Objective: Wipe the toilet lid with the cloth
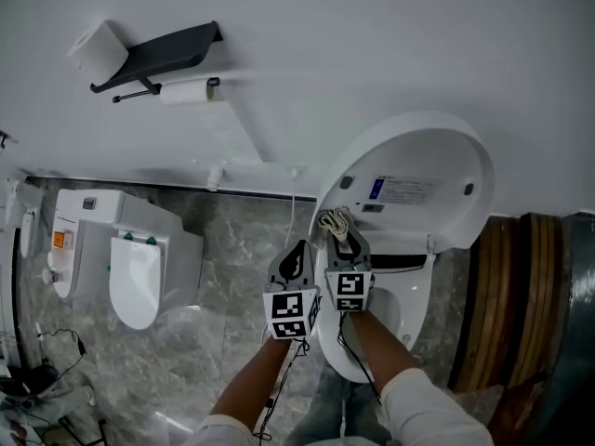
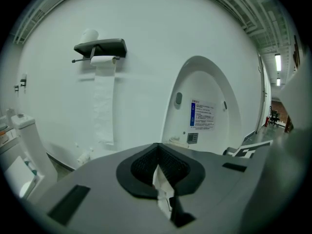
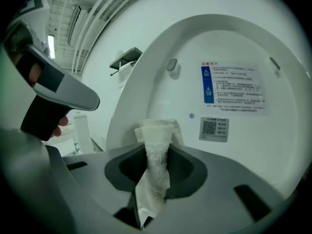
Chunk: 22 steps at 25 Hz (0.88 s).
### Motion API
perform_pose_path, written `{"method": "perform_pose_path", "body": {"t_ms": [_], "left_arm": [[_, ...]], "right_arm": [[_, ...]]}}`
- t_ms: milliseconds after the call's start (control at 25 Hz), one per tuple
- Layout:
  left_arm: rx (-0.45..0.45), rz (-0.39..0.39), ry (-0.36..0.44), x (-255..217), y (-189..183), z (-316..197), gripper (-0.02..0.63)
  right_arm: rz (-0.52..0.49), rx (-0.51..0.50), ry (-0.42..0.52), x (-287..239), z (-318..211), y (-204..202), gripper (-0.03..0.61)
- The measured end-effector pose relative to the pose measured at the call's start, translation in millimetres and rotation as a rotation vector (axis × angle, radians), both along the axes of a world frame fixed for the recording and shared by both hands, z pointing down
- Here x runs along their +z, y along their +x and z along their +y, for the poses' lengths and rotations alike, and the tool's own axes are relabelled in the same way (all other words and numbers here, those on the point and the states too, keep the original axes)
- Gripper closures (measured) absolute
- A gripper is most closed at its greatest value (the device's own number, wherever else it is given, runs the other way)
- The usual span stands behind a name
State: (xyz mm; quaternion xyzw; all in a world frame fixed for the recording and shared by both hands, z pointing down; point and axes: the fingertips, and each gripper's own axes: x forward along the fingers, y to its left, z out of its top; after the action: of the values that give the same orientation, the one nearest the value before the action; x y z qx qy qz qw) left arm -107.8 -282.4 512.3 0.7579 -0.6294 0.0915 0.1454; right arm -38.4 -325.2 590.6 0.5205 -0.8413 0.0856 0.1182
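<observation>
White terry cloth (image 3: 156,130) is pinched in the right gripper (image 3: 155,147), the jaws clamped on its folded middle with a bunched end sticking out towards the toilet lid (image 3: 234,67); the lid stands raised against the wall, its inner face with the printed label turned to the person; from the head view the cloth (image 1: 337,221) sits close to the lid's lower left part, near the hinge, though whether it presses on the plastic cannot be told; no wet streak or wiped patch shows, so I judge the wiping hardly begun, with nearly the whole face left to cover; the left gripper (image 1: 296,260) hangs just beside the right, jaws pressed together on nothing, playing no part; the lid's surface is smooth, glossy and curved, so the cloth should slide easily; around it are a plain white wall (image 1: 372,26), a dark shelf (image 1: 163,52) with a paper roll (image 1: 98,46), and a grey marbled floor (image 1: 232,249)
</observation>
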Motion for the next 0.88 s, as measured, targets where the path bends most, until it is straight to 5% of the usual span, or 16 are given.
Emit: {"method": "perform_pose_path", "body": {"t_ms": [400, 600, 880], "left_arm": [[0.058, 0.016, -0.034, 13, 25, 8, 0.601], [0.086, 0.026, -0.027, 11, 47, 6, 0.601], [0.156, 0.037, -0.040, 17, 89, 8, 0.601]], "right_arm": [[0.043, 0.002, 0.016, 7, -18, 22, 0.482], [0.066, 0.120, 0.008, 10, -23, 91, 0.482], [0.078, 0.445, -0.053, 25, -22, 223, 0.482]]}}
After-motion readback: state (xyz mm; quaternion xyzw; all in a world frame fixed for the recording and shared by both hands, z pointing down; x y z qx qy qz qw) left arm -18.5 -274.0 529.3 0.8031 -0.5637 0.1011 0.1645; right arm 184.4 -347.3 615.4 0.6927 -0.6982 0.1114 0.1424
